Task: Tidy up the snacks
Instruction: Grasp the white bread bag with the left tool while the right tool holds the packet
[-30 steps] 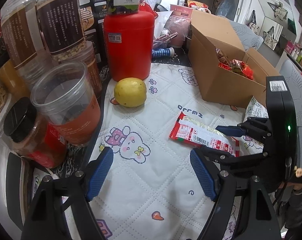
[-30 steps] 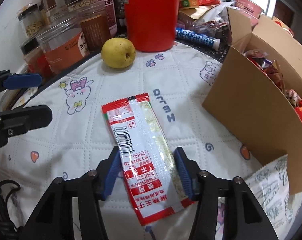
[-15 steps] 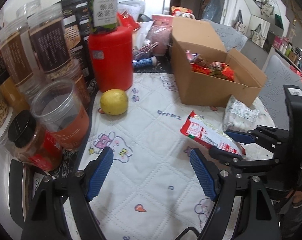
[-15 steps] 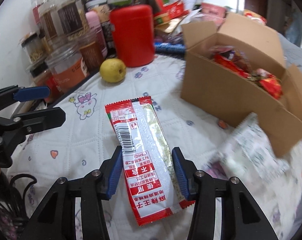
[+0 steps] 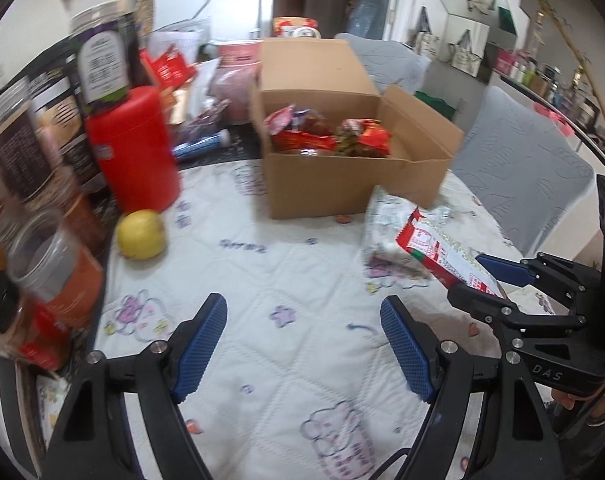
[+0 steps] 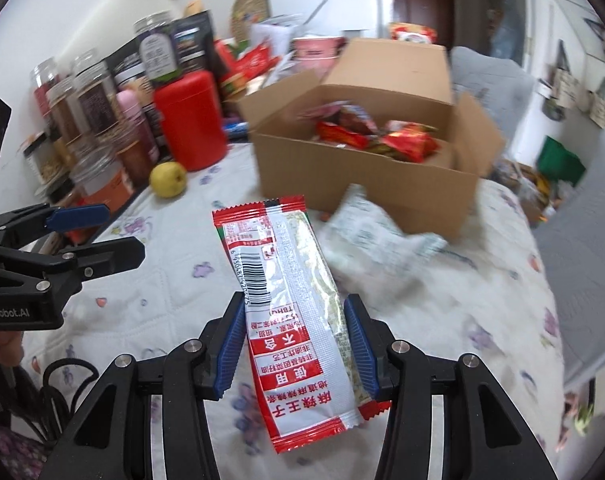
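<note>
My right gripper (image 6: pixel 295 344) is shut on a long red-and-silver snack packet (image 6: pixel 286 292) and holds it in the air above the quilted table. The packet also shows in the left wrist view (image 5: pixel 442 256), between the right gripper's fingers at the right edge. An open cardboard box (image 6: pixel 362 176) with red snack bags inside stands behind it, also in the left wrist view (image 5: pixel 342 152). A white crinkled snack bag (image 6: pixel 374 236) lies in front of the box. My left gripper (image 5: pixel 302 348) is open and empty, low over the table.
A red canister (image 5: pixel 134 148), a yellow fruit (image 5: pixel 141 234) and several jars (image 5: pixel 50 264) line the left side. The white quilted cloth (image 5: pixel 262 280) covers the table. A grey chair (image 5: pixel 534 184) stands at the right.
My right gripper has lifted the packet off the cloth and carried it higher. Both grippers have risen and pulled back, so the box's inside has come into view.
</note>
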`<state>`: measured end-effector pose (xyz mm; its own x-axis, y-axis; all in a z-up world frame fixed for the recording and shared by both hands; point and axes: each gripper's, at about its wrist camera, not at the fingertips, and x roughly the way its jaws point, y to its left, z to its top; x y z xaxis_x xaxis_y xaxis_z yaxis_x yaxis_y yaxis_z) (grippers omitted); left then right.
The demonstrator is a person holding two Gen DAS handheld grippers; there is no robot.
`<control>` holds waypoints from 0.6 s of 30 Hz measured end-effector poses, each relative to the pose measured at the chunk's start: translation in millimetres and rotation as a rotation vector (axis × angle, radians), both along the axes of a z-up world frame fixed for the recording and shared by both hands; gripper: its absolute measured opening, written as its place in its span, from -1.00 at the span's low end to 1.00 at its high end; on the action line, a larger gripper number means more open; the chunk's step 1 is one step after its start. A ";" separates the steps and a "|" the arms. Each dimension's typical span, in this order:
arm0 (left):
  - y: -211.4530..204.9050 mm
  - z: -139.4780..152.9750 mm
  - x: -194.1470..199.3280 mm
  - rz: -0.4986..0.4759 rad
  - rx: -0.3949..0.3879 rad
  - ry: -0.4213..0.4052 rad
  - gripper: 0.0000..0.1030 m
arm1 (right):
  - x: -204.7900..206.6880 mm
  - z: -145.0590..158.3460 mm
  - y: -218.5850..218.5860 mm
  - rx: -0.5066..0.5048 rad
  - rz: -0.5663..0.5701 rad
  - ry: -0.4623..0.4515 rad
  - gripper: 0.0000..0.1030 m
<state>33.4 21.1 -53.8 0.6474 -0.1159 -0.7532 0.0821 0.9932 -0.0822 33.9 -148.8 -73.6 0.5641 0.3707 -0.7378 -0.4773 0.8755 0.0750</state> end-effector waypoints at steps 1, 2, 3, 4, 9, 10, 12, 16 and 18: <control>-6.6 0.8 2.4 -0.015 0.003 -0.003 0.54 | -1.3 1.1 -7.9 0.008 -0.018 -0.002 -0.07; -11.3 1.1 4.6 -0.027 0.005 -0.005 0.54 | -2.2 2.1 -15.0 0.014 -0.036 -0.005 -0.07; -16.1 1.2 7.0 -0.040 0.008 -0.007 0.54 | -3.0 3.0 -20.1 0.017 -0.048 -0.008 -0.07; -22.1 1.5 10.4 -0.054 0.011 -0.009 0.54 | -3.6 4.3 -28.6 0.020 -0.070 -0.013 -0.07; -49.1 -3.1 29.4 -0.121 -0.001 0.006 0.54 | -3.4 7.2 -56.2 0.022 -0.156 -0.031 -0.07; -54.1 -4.5 33.5 -0.132 -0.006 0.010 0.54 | -2.6 7.0 -62.0 0.023 -0.171 -0.034 -0.07; -63.2 -7.4 41.0 -0.157 -0.016 0.013 0.54 | -0.2 6.7 -71.3 0.024 -0.195 -0.037 -0.07; -83.1 -15.1 60.0 -0.210 -0.037 0.028 0.54 | 7.7 2.8 -89.5 0.032 -0.245 -0.027 -0.07; -89.7 -20.8 69.7 -0.227 -0.043 0.031 0.54 | 11.8 0.4 -96.8 0.043 -0.261 -0.017 -0.07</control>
<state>103.1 -68.6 -74.6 0.5780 -0.2884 -0.7634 0.3003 0.9450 -0.1296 45.7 -245.6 -73.2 0.6572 0.2414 -0.7140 -0.2370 0.9655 0.1083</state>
